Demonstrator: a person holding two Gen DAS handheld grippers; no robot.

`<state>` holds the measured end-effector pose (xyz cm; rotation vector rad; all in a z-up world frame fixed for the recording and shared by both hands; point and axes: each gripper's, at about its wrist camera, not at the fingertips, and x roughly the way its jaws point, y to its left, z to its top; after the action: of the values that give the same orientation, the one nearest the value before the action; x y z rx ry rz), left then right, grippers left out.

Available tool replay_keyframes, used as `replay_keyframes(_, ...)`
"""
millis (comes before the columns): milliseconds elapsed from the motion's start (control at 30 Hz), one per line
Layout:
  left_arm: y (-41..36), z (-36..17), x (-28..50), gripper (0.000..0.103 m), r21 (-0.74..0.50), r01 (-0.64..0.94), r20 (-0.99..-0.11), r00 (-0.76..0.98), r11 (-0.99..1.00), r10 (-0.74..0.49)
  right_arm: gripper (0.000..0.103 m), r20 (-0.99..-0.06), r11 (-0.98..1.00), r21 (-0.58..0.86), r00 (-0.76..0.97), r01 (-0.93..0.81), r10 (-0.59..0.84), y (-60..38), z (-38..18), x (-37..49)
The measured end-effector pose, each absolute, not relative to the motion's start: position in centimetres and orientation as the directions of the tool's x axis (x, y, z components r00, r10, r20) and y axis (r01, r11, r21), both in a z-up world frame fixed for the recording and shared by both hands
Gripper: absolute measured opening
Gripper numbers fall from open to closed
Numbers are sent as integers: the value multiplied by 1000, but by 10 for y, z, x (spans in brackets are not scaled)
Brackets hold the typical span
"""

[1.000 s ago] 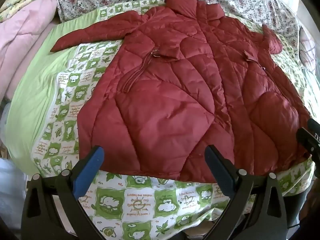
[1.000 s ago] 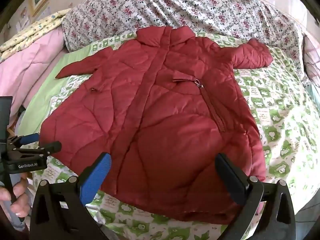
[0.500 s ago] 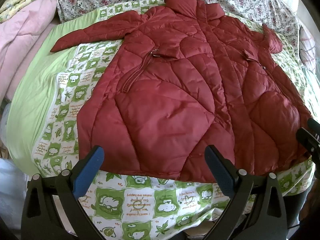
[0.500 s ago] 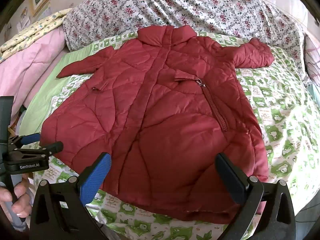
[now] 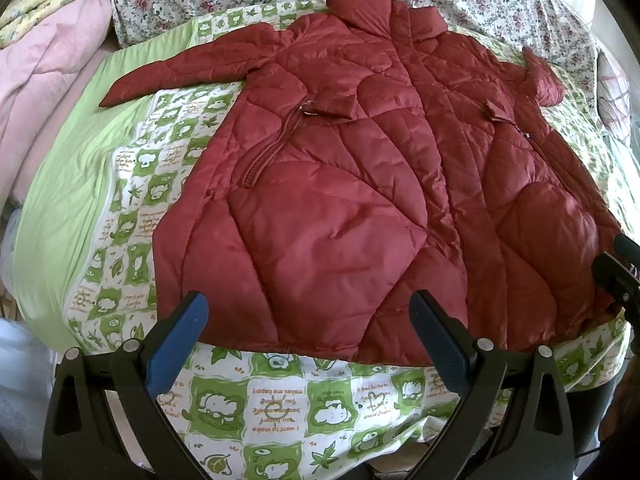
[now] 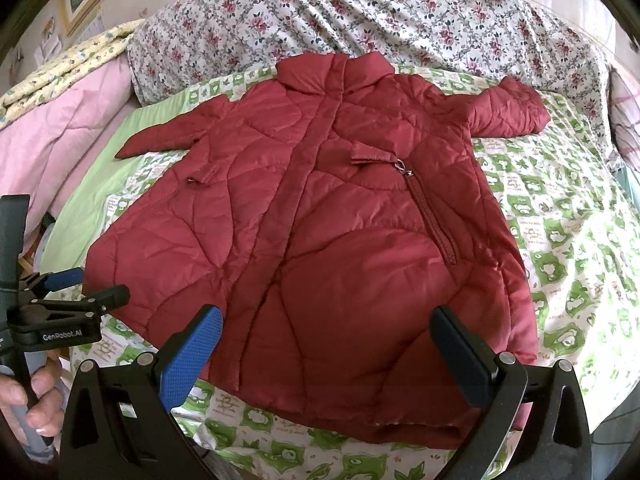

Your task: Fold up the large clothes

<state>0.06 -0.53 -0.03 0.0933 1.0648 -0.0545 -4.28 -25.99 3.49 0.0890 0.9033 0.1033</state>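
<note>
A dark red quilted jacket [image 5: 360, 184] lies spread flat, front up, on the bed, collar at the far end and both sleeves out to the sides; it also shows in the right wrist view [image 6: 336, 216]. My left gripper [image 5: 308, 340] is open and empty, hovering just above the jacket's near hem on its left half. My right gripper [image 6: 328, 344] is open and empty above the hem on the right half. The left gripper also shows at the left edge of the right wrist view [image 6: 76, 296], held by a hand.
The jacket rests on a green and white patterned sheet [image 5: 272, 404] over the bed. A floral quilt [image 6: 360, 12] lies bunched behind the collar. Pink bedding [image 5: 36, 80] is piled at the left. The bed's near edge lies just under both grippers.
Both views have shifted very slightly toward the jacket. The jacket has not moved and both grippers stay open.
</note>
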Motion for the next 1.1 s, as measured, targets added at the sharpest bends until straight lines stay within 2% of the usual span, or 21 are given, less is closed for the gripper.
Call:
replay_keyframes(200, -6, 0, 1, 101, 46, 89, -874, 485, 995, -3, 103, -779, 985, 167, 606, -52, 164, -261, 38, -42)
replay_keyframes(267, -8, 1, 0, 101, 46, 91, -872, 490, 995, -4, 103, -776, 994, 95, 621, -58, 110, -260, 36, -43)
replay_keyframes(433, -10, -1, 7, 101, 51, 102, -878, 478, 993, -4, 103, -764, 995, 83, 638, -56, 99, -262, 35, -40)
replay_keyframes(600, -11, -5, 13, 101, 38, 115, -888, 459, 993, -19, 103, -808, 996, 75, 584, -41, 84, -270, 34, -34)
replay_keyframes(967, -12, -10, 31, 101, 23, 113, -856, 516, 993, -39, 103, -769, 986, 162, 630, 26, 109, -320, 50, -12)
replay_keyframes(1100, -13, -12, 40, 101, 75, 115, -863, 505, 991, 7, 103, -776, 983, 170, 624, 67, 92, -343, 54, 3)
